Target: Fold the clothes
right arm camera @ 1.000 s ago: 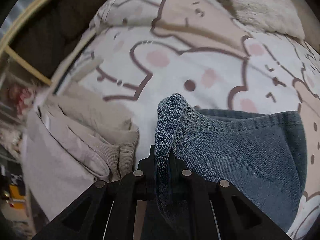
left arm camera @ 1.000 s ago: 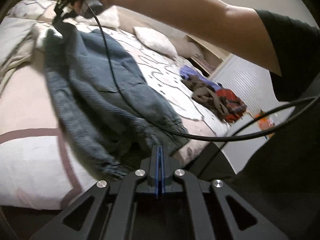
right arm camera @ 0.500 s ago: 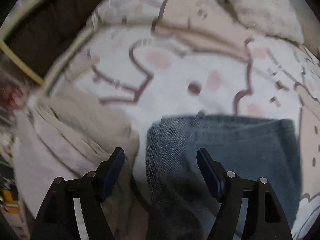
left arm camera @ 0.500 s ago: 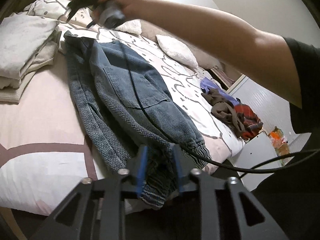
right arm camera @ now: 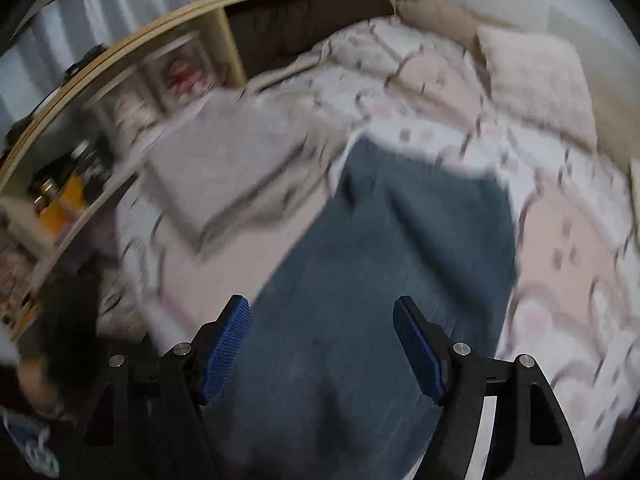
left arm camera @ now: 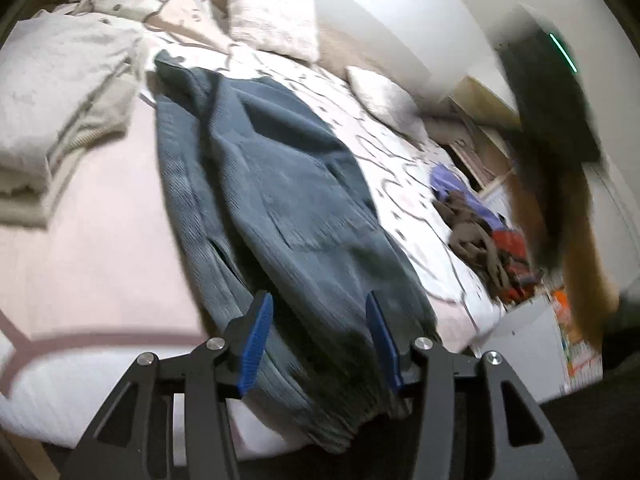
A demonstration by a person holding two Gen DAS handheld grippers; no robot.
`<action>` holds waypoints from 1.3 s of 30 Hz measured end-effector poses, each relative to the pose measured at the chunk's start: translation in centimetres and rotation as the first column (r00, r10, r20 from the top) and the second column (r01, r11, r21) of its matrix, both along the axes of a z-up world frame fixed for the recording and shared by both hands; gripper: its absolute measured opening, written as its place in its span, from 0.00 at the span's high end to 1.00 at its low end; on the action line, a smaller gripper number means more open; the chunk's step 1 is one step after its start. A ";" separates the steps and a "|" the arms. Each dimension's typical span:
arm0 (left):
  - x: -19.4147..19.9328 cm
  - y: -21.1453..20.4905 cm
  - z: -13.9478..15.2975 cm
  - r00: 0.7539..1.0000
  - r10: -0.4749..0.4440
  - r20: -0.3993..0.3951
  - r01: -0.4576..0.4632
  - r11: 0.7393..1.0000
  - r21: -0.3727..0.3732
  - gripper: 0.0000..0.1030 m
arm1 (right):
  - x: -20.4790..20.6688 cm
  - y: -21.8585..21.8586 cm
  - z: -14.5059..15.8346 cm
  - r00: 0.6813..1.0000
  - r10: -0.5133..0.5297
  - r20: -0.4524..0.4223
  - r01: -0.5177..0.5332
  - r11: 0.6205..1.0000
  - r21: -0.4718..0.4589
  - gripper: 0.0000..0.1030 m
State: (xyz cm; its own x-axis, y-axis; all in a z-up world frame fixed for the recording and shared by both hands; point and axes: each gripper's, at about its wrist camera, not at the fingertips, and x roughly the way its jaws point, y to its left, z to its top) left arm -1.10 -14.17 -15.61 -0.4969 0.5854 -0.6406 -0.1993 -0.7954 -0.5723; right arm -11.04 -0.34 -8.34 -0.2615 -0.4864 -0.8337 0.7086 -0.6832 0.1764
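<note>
A blue-grey knitted garment [left arm camera: 288, 200] lies folded lengthwise on the patterned bed cover [left arm camera: 80, 260], from near the front edge back towards the pillows. My left gripper [left arm camera: 318, 336] hangs over its near hem; its jaws are opening and the blue pads stand apart from the cloth. In the right wrist view the same garment [right arm camera: 384, 260] stretches away below my right gripper [right arm camera: 322, 344], which is open and holds nothing. The right hand shows as a dark blur [left arm camera: 552, 120] at the right of the left wrist view.
A stack of folded pale clothes [left arm camera: 52, 112] lies on the bed to the left of the garment. Pillows [left arm camera: 272, 20] line the headboard. A heap of brown, purple and red clothes [left arm camera: 484, 236] sits at the bed's right. A wooden shelf [right arm camera: 120, 92] stands beyond the stack.
Both grippers let go of the garment and opened. The right one pulled back fast from its far end towards the near side. The garment now lies flat on the bed.
</note>
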 end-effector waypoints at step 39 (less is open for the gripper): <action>-17.6 -3.3 -0.5 0.992 0.099 0.078 -0.075 0.960 -0.269 0.95 | 10.8 -1.2 -7.9 0.969 0.013 0.248 0.008 0.997 -0.082 0.78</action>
